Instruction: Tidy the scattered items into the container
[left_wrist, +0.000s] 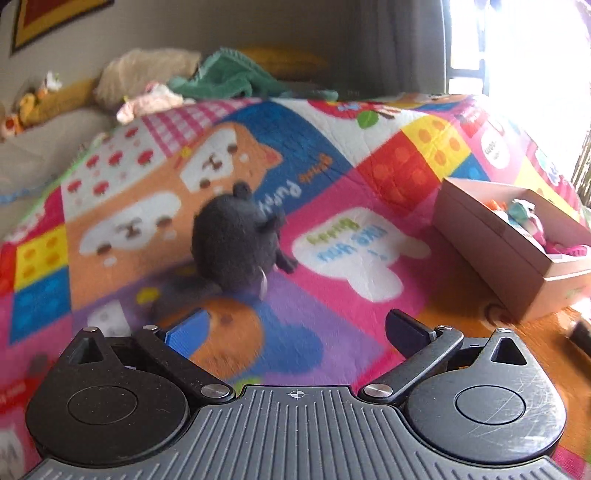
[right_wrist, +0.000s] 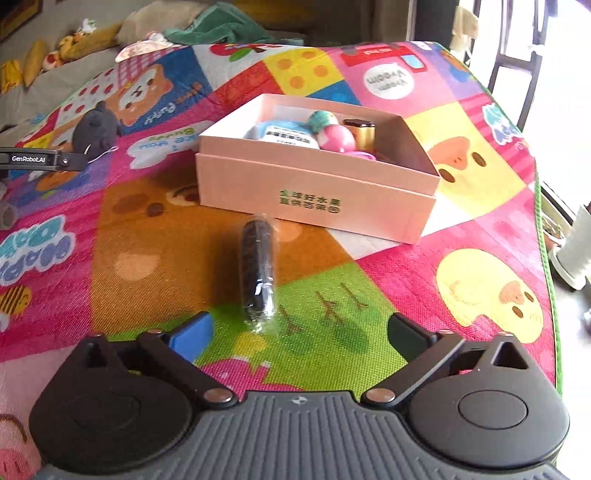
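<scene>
We see a bright patchwork play mat (right_wrist: 122, 236) spread over the surface, with a pink cardboard box (right_wrist: 314, 192) sitting open toward the far middle in the right view. Inside it lie a pink ball (right_wrist: 338, 138), a teal toy (right_wrist: 322, 119), a gold-capped item (right_wrist: 360, 130) and a light blue packet (right_wrist: 284, 134). Near us, just this side of the box and apart from it, a dark roll in clear wrap (right_wrist: 257, 275) lies lengthwise on the brown and green patches. Far left on the mat rests a dark grey plush toy (left_wrist: 236, 243), with the left tongs (left_wrist: 295, 332) facing it, wide apart and empty, the toy beyond their tips. The right tongs (right_wrist: 299, 332) are also spread wide with nothing gripped; the wrapped roll's near end lies just ahead of them, toward the blue finger (right_wrist: 192, 338). A black arm of the other tool (right_wrist: 40, 159) juts in from the left edge beside the plush. The mat's green edge (right_wrist: 543, 236) runs down the right side, close to the box. Beyond the far edge lie a green cloth (left_wrist: 229, 75) and soft toys (right_wrist: 66, 44). Open mat surrounds the roll on both sides.
</scene>
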